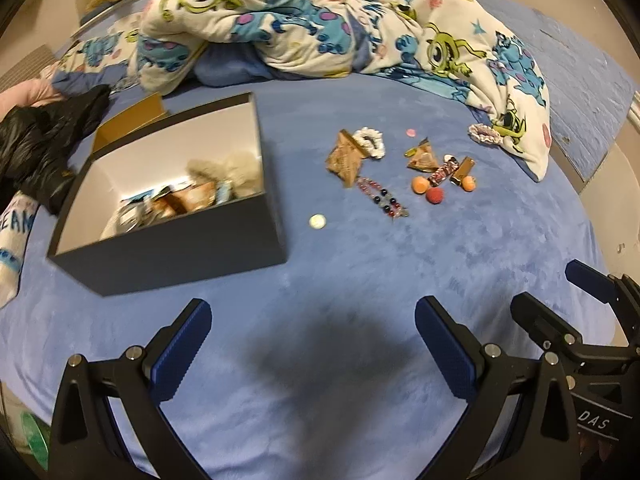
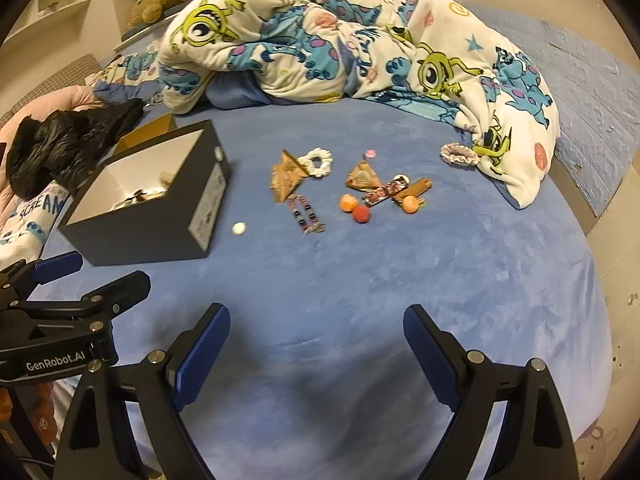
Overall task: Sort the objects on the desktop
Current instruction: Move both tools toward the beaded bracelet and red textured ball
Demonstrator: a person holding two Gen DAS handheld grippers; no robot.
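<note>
Small objects lie scattered on the blue bed sheet (image 1: 360, 280): brown triangular packets (image 1: 346, 160), a white scrunchie (image 1: 370, 142), a bead bracelet (image 1: 382, 198), orange and red balls (image 1: 434, 196), a candy bar (image 1: 442, 172) and a pale round disc (image 1: 317, 222). A dark open box (image 1: 172, 216) with several items inside stands left of them. My left gripper (image 1: 312, 332) is open and empty above the sheet, short of the objects. My right gripper (image 2: 316, 340) is open and empty too. The same objects show in the right wrist view: the packets (image 2: 288, 178), the bracelet (image 2: 306, 214), the balls (image 2: 360, 212), the box (image 2: 156, 204).
A crumpled cartoon-print duvet (image 1: 320, 28) lies across the back of the bed. A second scrunchie (image 1: 484, 134) rests by its right end. A black plastic bag (image 1: 44, 140) and a cardboard piece sit behind the box. The bed's right edge (image 2: 592, 240) drops off beside a wall.
</note>
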